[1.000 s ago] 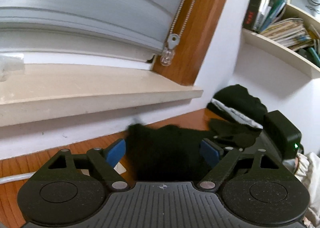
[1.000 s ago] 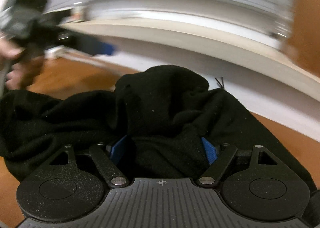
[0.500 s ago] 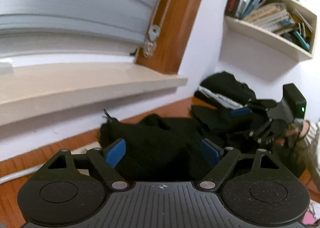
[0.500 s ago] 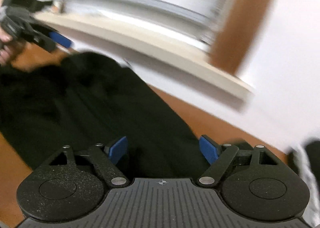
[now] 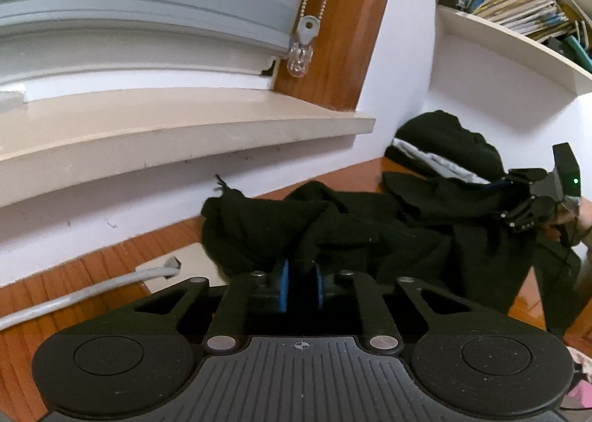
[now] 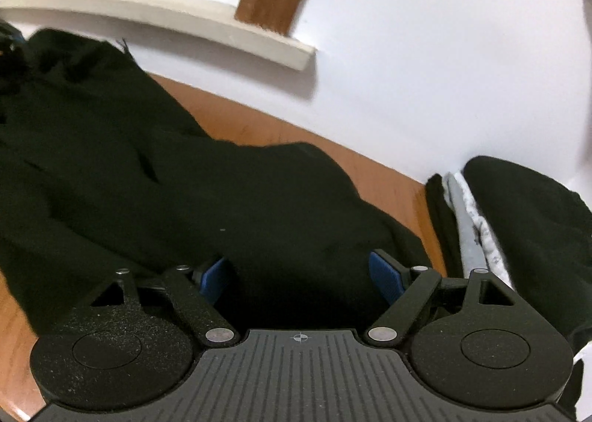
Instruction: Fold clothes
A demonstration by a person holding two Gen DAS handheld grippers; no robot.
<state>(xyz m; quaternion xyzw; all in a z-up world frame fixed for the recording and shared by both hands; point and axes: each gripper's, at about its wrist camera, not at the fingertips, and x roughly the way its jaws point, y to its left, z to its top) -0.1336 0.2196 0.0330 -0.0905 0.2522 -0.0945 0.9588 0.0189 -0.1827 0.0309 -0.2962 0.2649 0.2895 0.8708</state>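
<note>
Left hand-held gripper pinching black garment, jaws just closed

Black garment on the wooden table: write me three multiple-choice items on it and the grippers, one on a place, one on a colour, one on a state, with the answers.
1. Where does the black garment lie?
A. on the windowsill
B. on the wooden table, below the windowsill
C. on the bookshelf

2. What colour are the pads of the left gripper?
A. blue
B. red
C. white

3. How does the left gripper stand?
A. wide open above bare wood
B. out of view
C. shut on a fold of the garment

Answers:
1 B: the cloth spreads over the wooden table under the windowsill.
2 A: both pads show blue in the left wrist view.
3 C: its jaws have just been closing and the pads now pinch black cloth between them.
</note>
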